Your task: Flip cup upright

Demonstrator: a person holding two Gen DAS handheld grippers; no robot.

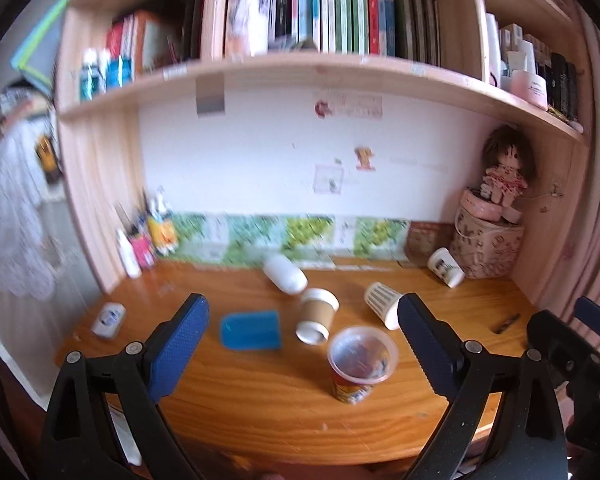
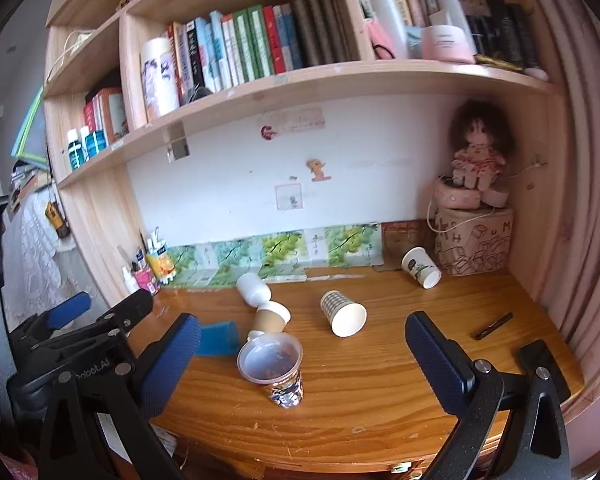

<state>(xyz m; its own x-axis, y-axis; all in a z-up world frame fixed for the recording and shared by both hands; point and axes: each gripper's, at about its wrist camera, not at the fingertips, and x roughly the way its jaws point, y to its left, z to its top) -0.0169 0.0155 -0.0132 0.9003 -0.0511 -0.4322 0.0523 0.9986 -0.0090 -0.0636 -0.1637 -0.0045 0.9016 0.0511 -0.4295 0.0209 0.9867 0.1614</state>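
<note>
A clear-rimmed cup with a printed wrapper (image 1: 362, 364) stands upright on the wooden desk (image 1: 260, 408); it also shows in the right wrist view (image 2: 272, 366). Several cups lie on their sides: a blue one (image 1: 252, 330) (image 2: 218, 338), a brown-sleeved paper cup (image 1: 317, 316) (image 2: 269, 319), a white one (image 1: 286, 274) (image 2: 253, 288), a checked one (image 1: 384, 303) (image 2: 343, 313), and a leaf-print one (image 1: 446, 267) (image 2: 421, 267). My left gripper (image 1: 300, 348) is open and empty above the desk's front. My right gripper (image 2: 300, 364) is open and empty, straddling the upright cup.
A doll (image 2: 476, 152) sits on a patterned box (image 2: 474, 242) at the back right. Bottles and a pen holder (image 2: 154, 266) stand at the back left. A dark pen (image 2: 494, 326) lies at the right. A small white device (image 1: 108, 319) lies at the left.
</note>
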